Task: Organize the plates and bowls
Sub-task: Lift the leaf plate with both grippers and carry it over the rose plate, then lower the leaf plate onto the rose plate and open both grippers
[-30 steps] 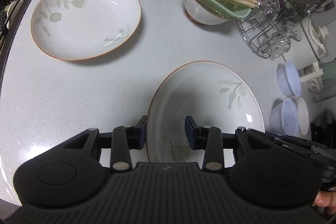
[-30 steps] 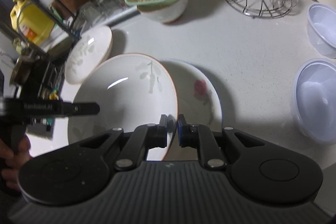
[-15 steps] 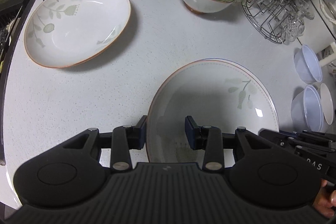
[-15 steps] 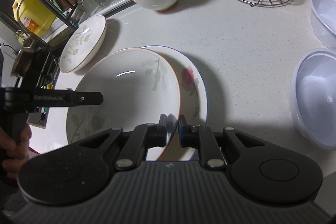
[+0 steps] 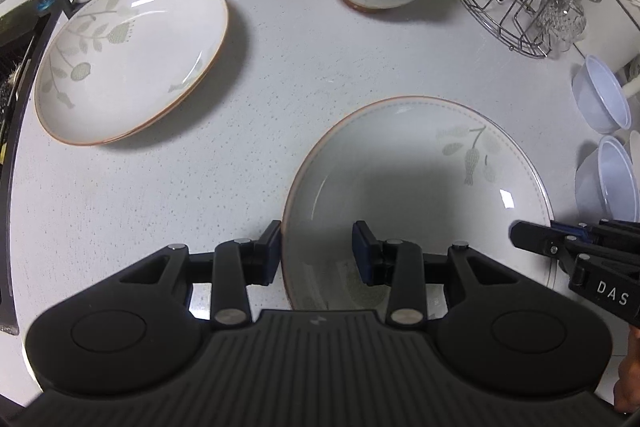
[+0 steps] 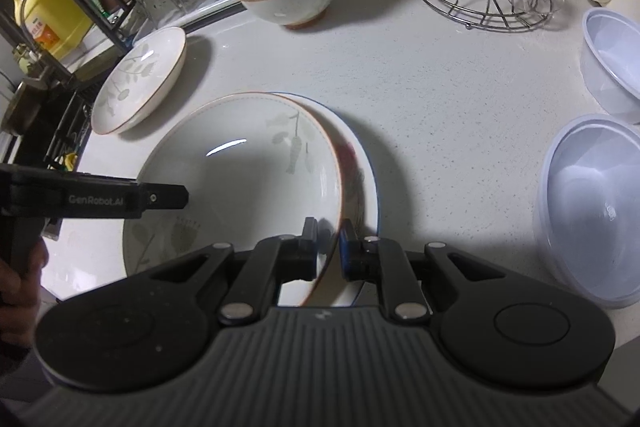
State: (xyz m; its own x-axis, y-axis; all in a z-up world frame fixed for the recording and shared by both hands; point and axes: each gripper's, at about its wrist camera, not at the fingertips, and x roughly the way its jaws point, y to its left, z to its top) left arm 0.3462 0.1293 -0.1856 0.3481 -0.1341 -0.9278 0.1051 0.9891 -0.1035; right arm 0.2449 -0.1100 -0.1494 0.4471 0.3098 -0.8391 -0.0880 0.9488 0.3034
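Since a second ago your leaf-patterned bowl (image 6: 240,179) has slid further over the rose plate (image 6: 362,183), which now shows only as a crescent past the bowl's right rim; whether the bowl rests on it or hangs just above, you cannot tell. Your right gripper (image 6: 328,247) stays pinched shut on the bowl's near rim, one pad inside, one outside. Your left gripper (image 5: 316,251) stands partly open astride the opposite rim; its left pad sits at the rim's outer edge, though contact is unclear, and the right pad hangs clear inside. The bowl's near edge is hidden behind each gripper body. The second leaf bowl (image 5: 132,55) sits well apart on the worktop (image 5: 280,67).
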